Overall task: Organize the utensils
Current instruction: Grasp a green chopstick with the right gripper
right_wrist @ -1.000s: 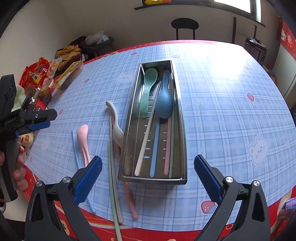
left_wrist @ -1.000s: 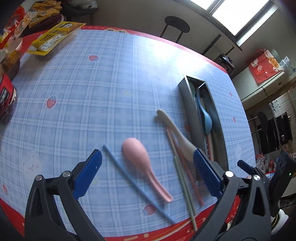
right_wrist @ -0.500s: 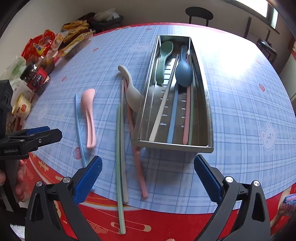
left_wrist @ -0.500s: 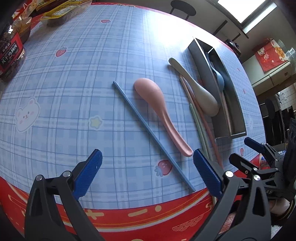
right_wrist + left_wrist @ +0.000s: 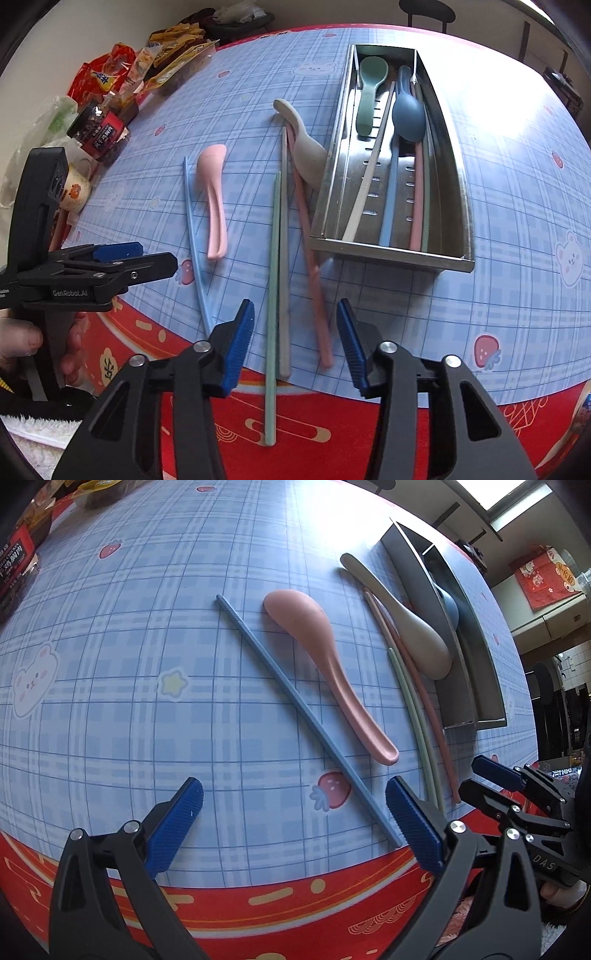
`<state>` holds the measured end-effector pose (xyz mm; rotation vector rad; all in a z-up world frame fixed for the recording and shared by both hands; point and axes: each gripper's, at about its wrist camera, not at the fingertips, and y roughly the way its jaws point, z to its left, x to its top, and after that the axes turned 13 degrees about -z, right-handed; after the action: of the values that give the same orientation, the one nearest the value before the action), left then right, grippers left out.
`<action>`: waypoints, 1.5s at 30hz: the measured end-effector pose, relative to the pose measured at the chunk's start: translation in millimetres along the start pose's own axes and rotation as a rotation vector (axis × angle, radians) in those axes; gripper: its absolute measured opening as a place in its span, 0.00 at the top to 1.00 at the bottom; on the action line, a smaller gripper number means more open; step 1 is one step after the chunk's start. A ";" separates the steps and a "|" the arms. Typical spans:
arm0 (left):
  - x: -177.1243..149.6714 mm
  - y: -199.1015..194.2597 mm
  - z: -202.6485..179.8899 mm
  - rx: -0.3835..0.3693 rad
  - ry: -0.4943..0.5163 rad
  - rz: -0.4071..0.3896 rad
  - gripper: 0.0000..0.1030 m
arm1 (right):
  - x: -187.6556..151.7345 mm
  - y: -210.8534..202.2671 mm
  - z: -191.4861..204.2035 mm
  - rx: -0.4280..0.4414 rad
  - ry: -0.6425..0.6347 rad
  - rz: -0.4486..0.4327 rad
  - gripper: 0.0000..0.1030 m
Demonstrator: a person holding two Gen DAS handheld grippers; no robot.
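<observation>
Released, the right gripper [image 5: 295, 332] hovers over thin, stiff, likely slippery chopsticks [image 5: 283, 258] on the surface [image 5: 517, 277], best pinched at their near ends

Two fisheye views, each looking forward along a handheld gripper from low over the near red edge of the worktop [image 5: 110, 664]. The left wrist view sits close above the cloth, facing across it and to the right; the right gripper [image 5: 491, 779] shows at its right edge. The right wrist view looks from slightly higher, straight up the worktop toward the far wall. Both share the pink spoon [image 5: 325, 664], the blue chopstick [image 5: 194, 236] and the metal tray [image 5: 332, 192].
</observation>
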<state>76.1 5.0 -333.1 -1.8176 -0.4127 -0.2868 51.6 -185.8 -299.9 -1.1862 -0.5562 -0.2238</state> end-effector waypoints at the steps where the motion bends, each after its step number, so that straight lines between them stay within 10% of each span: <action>1: 0.6 1.0 -1.3 0.001 0.002 0.001 0.06 | 0.0 -0.2 0.9 0.010 -0.001 0.000 0.65; 21: -5.3 -1.1 7.8 -0.029 -0.035 -0.032 0.05 | -5.4 27.8 15.6 0.037 -0.042 0.101 0.87; 45: 31.4 31.7 -40.7 0.241 0.244 -0.046 0.25 | -2.0 32.1 9.0 0.039 -0.049 0.072 0.91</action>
<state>118.6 -37.8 -336.8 -1.5180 -0.3036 -0.4651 61.7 -165.8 -324.7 -1.1744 -0.5571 -0.1229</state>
